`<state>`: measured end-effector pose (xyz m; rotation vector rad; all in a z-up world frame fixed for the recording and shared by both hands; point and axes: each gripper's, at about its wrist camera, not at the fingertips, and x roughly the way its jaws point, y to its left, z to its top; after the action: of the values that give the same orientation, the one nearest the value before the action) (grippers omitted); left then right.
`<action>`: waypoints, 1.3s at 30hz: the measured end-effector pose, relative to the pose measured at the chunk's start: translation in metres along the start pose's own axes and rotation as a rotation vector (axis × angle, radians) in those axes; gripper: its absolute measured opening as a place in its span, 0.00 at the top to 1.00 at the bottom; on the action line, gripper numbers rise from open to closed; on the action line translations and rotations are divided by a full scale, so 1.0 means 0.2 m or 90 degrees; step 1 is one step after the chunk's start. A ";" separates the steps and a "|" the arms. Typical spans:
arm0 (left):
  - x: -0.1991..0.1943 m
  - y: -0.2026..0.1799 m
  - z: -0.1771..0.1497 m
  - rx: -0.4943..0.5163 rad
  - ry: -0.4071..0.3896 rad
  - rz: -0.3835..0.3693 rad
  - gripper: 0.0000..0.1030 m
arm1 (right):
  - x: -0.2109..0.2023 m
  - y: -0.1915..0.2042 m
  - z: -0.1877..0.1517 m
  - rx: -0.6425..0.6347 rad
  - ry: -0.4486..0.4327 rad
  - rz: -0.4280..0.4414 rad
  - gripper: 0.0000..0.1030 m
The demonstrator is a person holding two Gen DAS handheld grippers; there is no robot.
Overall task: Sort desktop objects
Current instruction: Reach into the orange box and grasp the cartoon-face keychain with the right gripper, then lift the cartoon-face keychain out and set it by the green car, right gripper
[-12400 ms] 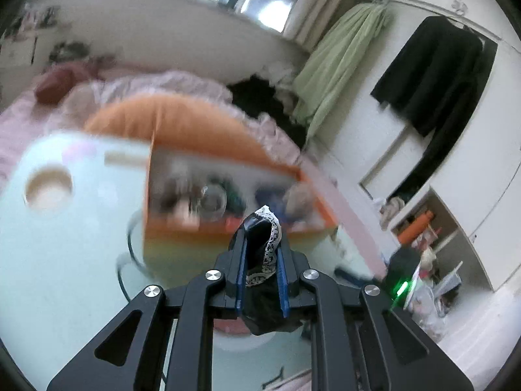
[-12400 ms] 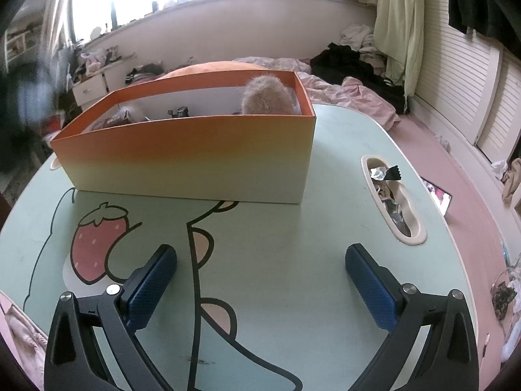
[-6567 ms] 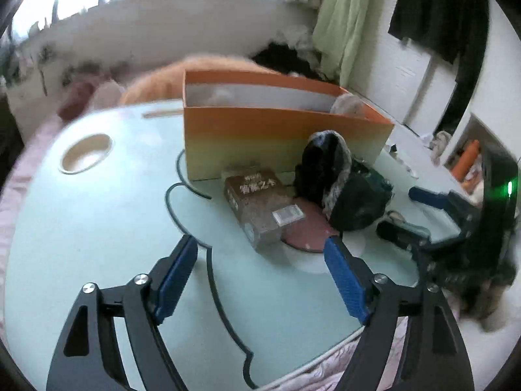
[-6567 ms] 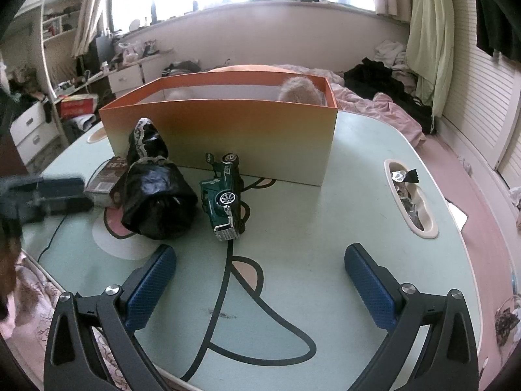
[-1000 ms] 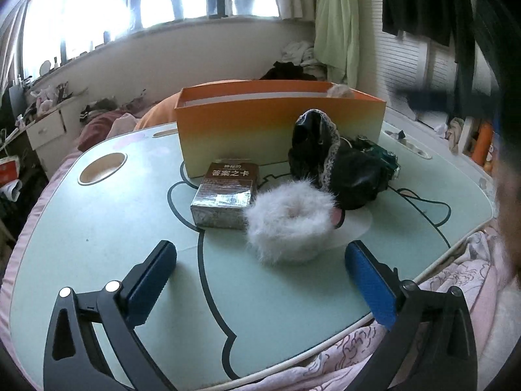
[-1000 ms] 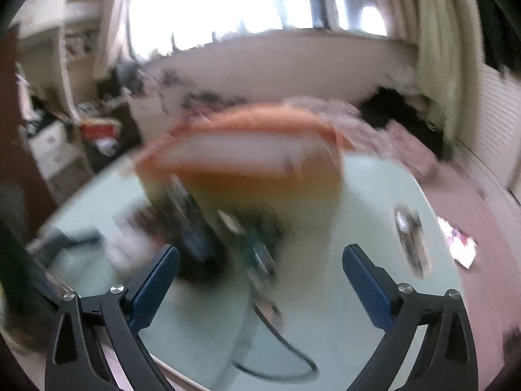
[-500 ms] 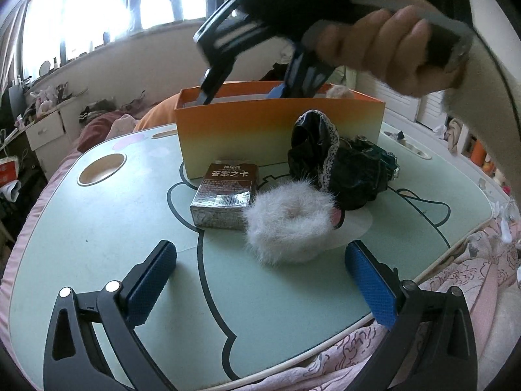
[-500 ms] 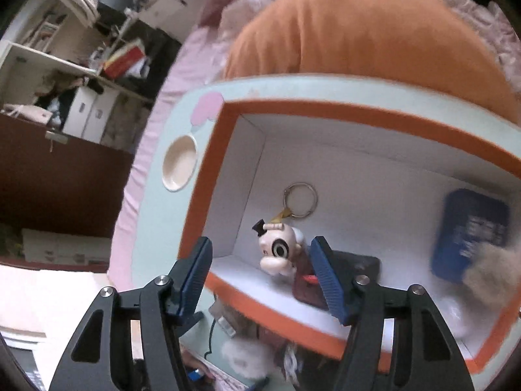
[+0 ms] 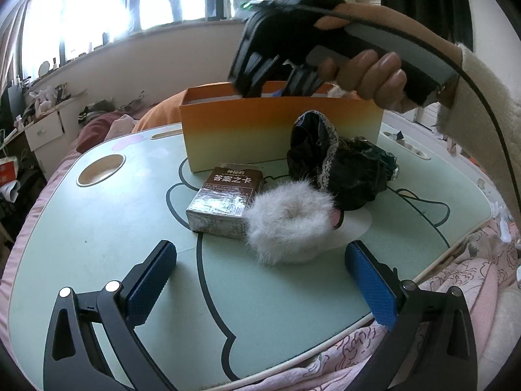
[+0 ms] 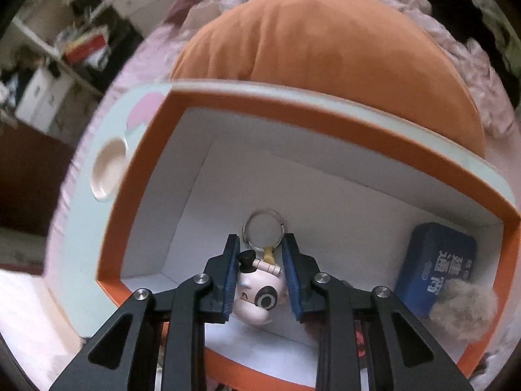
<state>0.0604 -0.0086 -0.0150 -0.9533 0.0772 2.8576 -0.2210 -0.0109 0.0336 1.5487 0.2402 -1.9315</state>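
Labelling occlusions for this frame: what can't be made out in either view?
- Left wrist view: right gripper's fingertips and the box contents, hidden behind the box's front wall.
- Right wrist view: keychain figure's lower part, covered by the fingers.
- Right wrist view: blue tin, partly behind the fluffy ball.

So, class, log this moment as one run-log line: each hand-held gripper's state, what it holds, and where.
left hand-held gripper: open, empty, above table | right hand-held gripper: shut on keychain, inside box
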 end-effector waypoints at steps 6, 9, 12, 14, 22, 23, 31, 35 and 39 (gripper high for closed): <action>0.00 0.00 0.00 0.000 0.000 0.000 0.00 | -0.29 -0.08 -0.04 0.025 -0.095 0.049 0.76; 0.00 0.00 0.00 0.000 0.000 0.000 0.00 | -0.50 -0.07 -0.19 0.009 -0.166 0.100 0.76; 0.00 0.00 0.00 0.000 0.000 0.000 0.00 | -0.57 -0.03 -0.39 -0.005 -0.200 0.140 0.76; 0.00 0.00 0.00 0.000 0.000 0.000 0.00 | -0.58 -0.07 -0.48 -0.006 -0.203 0.135 0.76; 0.00 0.00 0.00 0.001 0.000 -0.001 0.00 | -0.29 -0.11 -0.64 -0.020 -0.162 0.068 0.76; 0.00 0.00 0.00 0.001 0.000 -0.001 0.00 | -0.29 -0.10 -0.65 -0.028 -0.176 0.057 0.76; 0.00 0.00 0.00 0.001 0.000 -0.001 0.00 | -0.46 -0.11 -0.99 -0.058 -0.318 0.036 0.28; 0.00 0.00 0.00 0.001 0.000 -0.001 0.00 | -0.40 -0.12 -1.20 -0.062 -0.328 -0.043 0.27; 0.00 0.00 0.01 0.003 -0.001 0.002 0.00 | -0.23 -0.13 -1.28 -0.065 -0.310 -0.132 0.20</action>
<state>0.0593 -0.0076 -0.0142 -0.9512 0.0861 2.8587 -0.0240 0.1577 -0.0034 0.9790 0.2898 -2.3497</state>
